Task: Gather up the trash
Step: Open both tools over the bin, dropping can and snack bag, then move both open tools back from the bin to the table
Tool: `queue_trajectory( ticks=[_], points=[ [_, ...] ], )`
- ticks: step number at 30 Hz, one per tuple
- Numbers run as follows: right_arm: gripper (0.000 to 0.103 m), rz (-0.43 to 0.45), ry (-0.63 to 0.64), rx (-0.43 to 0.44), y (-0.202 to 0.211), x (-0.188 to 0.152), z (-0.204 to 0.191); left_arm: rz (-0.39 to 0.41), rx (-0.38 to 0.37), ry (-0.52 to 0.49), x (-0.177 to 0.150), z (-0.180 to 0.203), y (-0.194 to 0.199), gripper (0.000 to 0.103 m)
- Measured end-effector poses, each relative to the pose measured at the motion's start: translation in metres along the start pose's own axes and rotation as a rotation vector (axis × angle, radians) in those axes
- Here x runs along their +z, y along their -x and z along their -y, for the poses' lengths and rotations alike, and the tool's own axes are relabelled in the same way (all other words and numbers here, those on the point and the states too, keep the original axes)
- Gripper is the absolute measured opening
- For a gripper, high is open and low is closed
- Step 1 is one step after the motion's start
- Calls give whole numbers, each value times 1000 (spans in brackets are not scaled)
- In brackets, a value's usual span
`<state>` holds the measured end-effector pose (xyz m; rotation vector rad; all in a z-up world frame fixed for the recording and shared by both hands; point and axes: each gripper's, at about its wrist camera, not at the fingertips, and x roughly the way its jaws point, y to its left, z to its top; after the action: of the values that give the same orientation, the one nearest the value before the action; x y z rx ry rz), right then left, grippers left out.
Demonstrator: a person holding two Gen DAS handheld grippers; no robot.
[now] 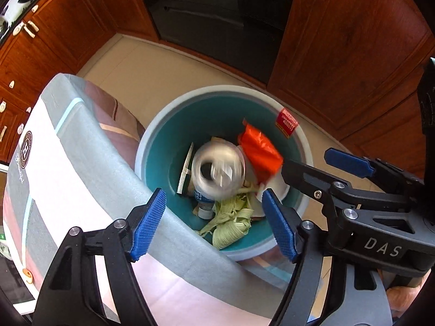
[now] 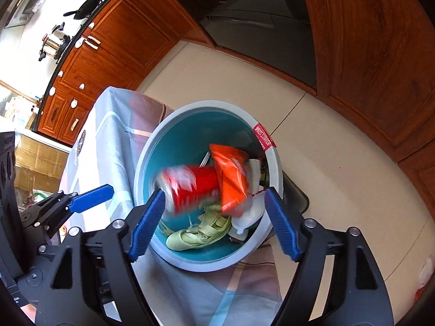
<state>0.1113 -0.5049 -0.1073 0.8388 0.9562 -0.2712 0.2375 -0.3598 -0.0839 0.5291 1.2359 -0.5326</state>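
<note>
A teal bin with a grey rim (image 1: 217,89) (image 2: 206,106) stands on the floor beside the cloth-covered table. A blurred red can (image 1: 217,171) (image 2: 195,187) is in mid-air over its opening, free of both grippers. An orange wrapper (image 1: 259,152) (image 2: 231,174) is also in the air above the bin. Corn husks (image 1: 233,222) (image 2: 201,231), a bottle and other trash lie inside. My left gripper (image 1: 214,222) is open and empty above the bin's near rim. My right gripper (image 2: 214,222) is open and empty; it also shows in the left wrist view (image 1: 312,163).
The table with a striped cloth (image 1: 68,176) (image 2: 108,141) is at the left and below. Wooden cabinets (image 1: 353,54) (image 2: 367,54) surround a beige tile floor (image 2: 326,163). A dark appliance (image 1: 217,13) stands behind the bin.
</note>
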Motion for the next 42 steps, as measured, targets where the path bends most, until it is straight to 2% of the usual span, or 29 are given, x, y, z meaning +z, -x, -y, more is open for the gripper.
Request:
queue_trajectory(
  ticks=[5, 10, 14, 23, 35, 42],
  points=[
    [86, -5, -41, -1, 3, -2, 2, 9, 8, -3, -4, 1, 6, 83],
    [86, -16, -72, -11, 8, -5, 4, 34, 21, -13, -15, 4, 17, 92],
    [91, -14, -66, -18, 16, -9, -1, 47, 16, -8, -23, -3, 28, 94],
    [91, 7, -35, -26, 38, -21, -20, 82, 13, 8, -48, -9, 55, 96],
    [91, 29, 32, -34, 67, -47, -69, 153, -5, 62, -94, -44, 95, 97],
    [94, -4, 127, -22, 61, -70, -122, 179, -14, 146, -132, -91, 105, 97]
  ],
)
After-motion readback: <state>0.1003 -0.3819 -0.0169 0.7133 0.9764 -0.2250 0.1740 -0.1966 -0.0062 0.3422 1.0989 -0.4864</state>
